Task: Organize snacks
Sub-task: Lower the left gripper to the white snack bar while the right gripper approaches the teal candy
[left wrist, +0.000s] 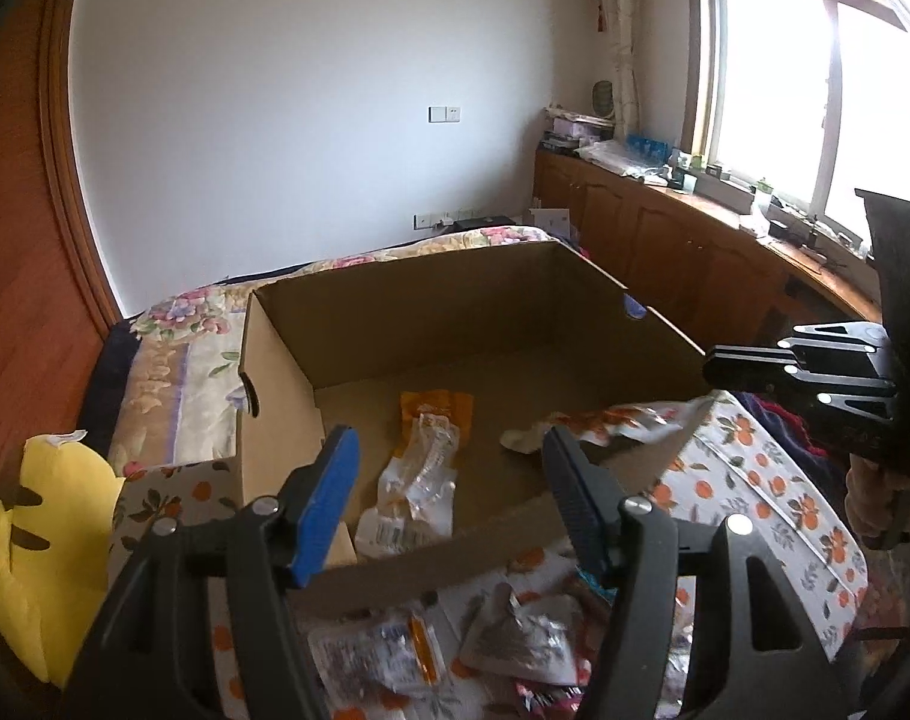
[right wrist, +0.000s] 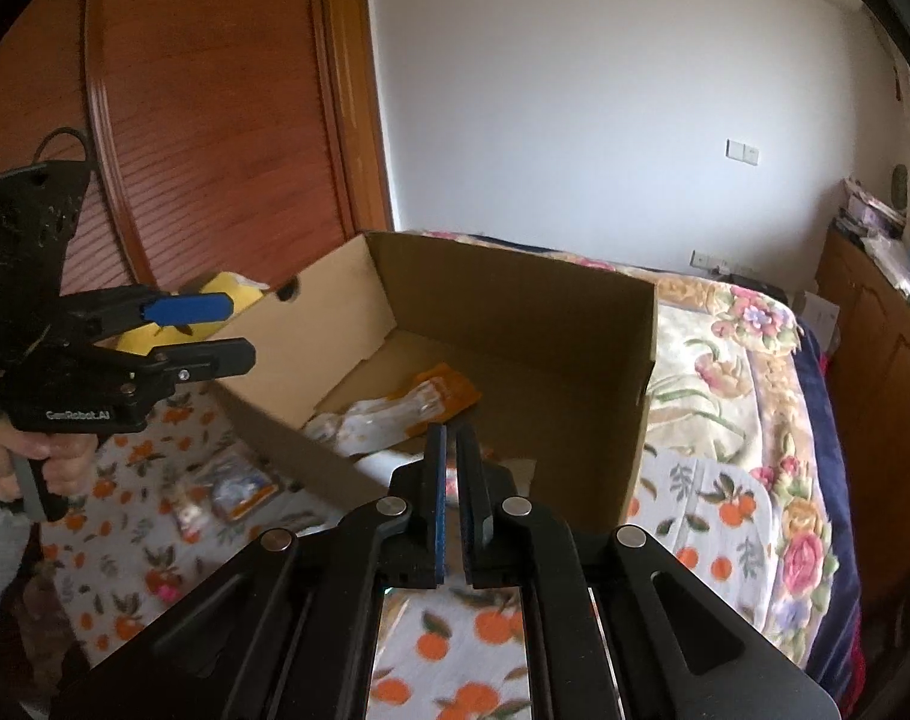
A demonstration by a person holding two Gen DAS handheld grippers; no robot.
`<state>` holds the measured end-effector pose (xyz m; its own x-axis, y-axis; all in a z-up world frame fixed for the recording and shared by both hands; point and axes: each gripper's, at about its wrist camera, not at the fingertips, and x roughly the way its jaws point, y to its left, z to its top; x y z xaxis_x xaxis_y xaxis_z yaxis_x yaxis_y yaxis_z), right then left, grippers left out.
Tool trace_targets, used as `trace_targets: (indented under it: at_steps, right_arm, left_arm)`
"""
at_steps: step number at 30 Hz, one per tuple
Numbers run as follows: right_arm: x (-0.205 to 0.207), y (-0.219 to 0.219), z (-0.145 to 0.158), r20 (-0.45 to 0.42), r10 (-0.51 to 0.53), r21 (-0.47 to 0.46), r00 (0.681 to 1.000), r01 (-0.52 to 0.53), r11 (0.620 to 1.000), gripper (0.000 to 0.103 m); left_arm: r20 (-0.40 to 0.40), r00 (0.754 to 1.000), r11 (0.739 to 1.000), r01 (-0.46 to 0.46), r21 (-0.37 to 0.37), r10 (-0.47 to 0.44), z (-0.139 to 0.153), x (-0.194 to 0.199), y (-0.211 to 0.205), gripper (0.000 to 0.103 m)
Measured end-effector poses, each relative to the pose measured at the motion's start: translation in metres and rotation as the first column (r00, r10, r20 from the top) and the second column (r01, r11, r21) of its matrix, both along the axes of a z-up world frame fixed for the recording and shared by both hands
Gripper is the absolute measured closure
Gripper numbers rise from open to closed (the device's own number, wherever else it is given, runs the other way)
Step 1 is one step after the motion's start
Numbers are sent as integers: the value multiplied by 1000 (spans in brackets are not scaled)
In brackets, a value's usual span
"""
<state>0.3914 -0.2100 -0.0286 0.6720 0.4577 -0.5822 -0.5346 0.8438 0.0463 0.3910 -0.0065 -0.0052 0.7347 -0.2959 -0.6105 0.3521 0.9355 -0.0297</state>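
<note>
- Two snack packets already lie in the cardboard box (left wrist: 287,396): an orange-and-clear packet (left wrist: 422,468) on its floor, and a crinkled orange-print packet (left wrist: 611,420) draped at the right front corner, partly over the low wall.
- Several loose snack packets (left wrist: 515,642) lie on the orange-print cloth (left wrist: 773,480) just in front of the box, on the bed (right wrist: 755,360).
- Left tool (left wrist: 449,498) hangs over the box's near wall with its jaws spread wide and nothing between them.
- Right tool (right wrist: 452,504) has its pads nearly closed, a thin gap showing; whether a packet edge is pinched there cannot be told.
- Judged step: fetch the next loose packet. It would go best if the left tool dropped onto a packet's flat middle or sealed edge, closed fully before lifting, and cleared the front wall before letting go.
- Thin film may slip or drag a neighbouring packet along.
- Yellow plush toy (left wrist: 41,558) sits to the left, well apart.
</note>
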Motion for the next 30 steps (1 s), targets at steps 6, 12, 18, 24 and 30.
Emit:
trace_targets:
  at_steps: [6,12,18,24,30]
  right_arm:
    - [-40,-3,-6,-14,5,26,1000,-4,1000,99]
    - [-69,3,-36,-49,4,57,999,-1,998,93]
    - [-81,15,-68,-78,8,75,997,-2,997,78]
    - [-75,26,-94,-96,-2,75,995,10,997,63]
    - [-62,33,-106,-103,-16,54,995,21,998,56]
  left_arm:
    - [1,1000,1000,6,7,-6,0,-40,5,37]
    - [-30,1000,1000,-2,19,2,-19,-71,14,34]
    - [-59,998,1000,-15,16,16,-45,-93,29,32]
    - [-107,992,998,-67,14,68,-75,-100,49,31]
    - [-154,981,993,-120,19,121,-102,-99,63,31]
